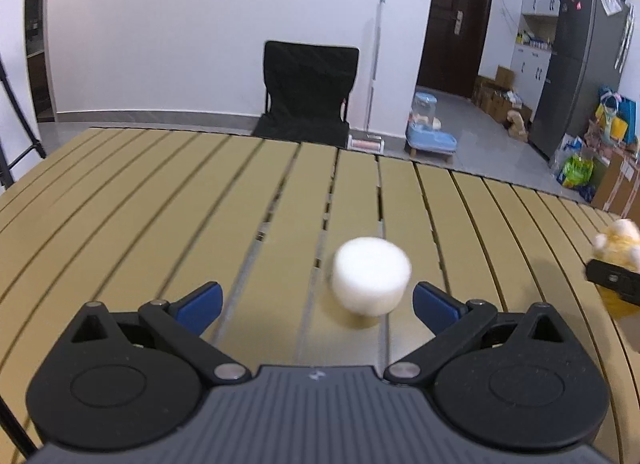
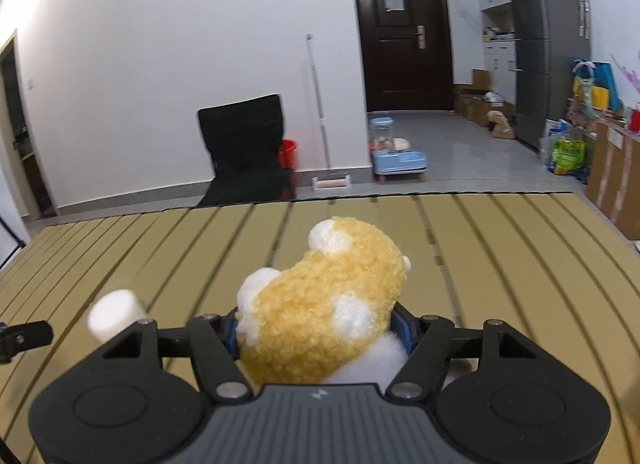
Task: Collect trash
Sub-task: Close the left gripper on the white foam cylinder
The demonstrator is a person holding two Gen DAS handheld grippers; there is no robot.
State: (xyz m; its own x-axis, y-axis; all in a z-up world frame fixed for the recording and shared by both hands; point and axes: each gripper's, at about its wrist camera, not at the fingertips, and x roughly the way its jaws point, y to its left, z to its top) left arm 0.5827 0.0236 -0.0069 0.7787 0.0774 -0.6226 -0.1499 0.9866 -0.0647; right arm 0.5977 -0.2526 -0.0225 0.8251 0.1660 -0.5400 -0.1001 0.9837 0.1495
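A white foam cylinder [image 1: 372, 279] lies on the tan slatted table [image 1: 160, 200], just ahead of my left gripper [image 1: 318, 300], whose blue-padded jaws stand wide open on either side without touching it. The same cylinder [image 2: 115, 314] shows at the left of the right wrist view. My right gripper [image 2: 318, 330] is shut on a yellow and white plush toy [image 2: 324, 304], which fills the gap between its fingers and hides the pads. In the left wrist view that plush toy [image 1: 618, 242] and the right gripper's black finger appear at the far right edge.
A black folding chair [image 1: 308, 92] stands beyond the table's far edge. Farther back are a white mop, a blue pet feeder [image 1: 430, 128], a dark door, a grey fridge [image 2: 548, 48] and boxes and bags on the right. A red bucket [image 2: 288, 152] sits by the chair.
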